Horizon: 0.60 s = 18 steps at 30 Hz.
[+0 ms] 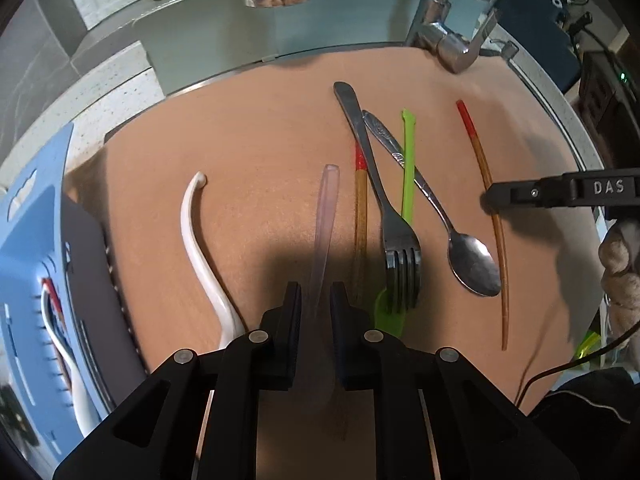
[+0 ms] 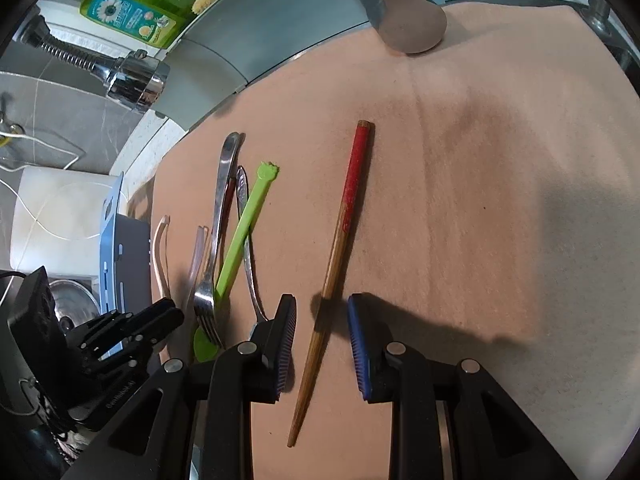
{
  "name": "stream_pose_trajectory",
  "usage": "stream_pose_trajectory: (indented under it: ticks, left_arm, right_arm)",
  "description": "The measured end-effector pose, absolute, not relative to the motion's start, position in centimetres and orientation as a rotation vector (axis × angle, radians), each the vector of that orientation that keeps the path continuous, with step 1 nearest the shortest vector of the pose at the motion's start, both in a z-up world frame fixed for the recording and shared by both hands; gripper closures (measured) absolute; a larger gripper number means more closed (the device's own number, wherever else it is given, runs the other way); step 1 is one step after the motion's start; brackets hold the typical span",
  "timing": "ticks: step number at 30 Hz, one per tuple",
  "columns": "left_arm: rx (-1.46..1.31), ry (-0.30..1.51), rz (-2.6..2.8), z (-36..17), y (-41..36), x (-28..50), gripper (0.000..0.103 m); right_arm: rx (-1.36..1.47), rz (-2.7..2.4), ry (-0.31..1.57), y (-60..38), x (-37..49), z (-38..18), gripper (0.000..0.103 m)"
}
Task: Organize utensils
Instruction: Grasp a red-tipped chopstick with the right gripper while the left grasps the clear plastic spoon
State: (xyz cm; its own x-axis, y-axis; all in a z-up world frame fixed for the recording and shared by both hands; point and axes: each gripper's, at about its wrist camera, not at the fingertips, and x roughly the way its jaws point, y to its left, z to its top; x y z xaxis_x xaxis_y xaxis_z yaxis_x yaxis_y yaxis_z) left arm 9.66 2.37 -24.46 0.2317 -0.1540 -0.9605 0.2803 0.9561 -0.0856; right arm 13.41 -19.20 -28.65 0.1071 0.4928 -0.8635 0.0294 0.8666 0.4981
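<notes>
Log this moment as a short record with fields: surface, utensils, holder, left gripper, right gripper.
surface: peach mat
utensils: white spoon, clear spoon, fork, metal spoon, green spoon, two red-tipped chopsticks
holder: blue rack, left of the mat
left gripper: open, astride the clear spoon
right gripper: open, astride one chopstick

Right gripper finger [image 1: 576,191], right edge of the left wrist frame: we read "DAS" in raised pale letters on its black side.
Dish soap bottle [image 2: 136,10], upper left of the right wrist frame: we see a daisy picture on its blue label, but its print is too small for us to read.
Left gripper body [image 2: 120,396], lower left of that frame: faint embossed lettering, illegible to us.
</notes>
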Motion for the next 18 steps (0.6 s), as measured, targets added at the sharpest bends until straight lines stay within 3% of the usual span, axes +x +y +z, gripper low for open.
stream_pose_trajectory:
  ticks: [18]
  left_arm:
    - [0.129,1.327,-0.318,-25.9,2.2,10.6,0.092]
  right_arm:
    - [0.338,0.297,1.458,-17.0,15.0,-28.5,0.078]
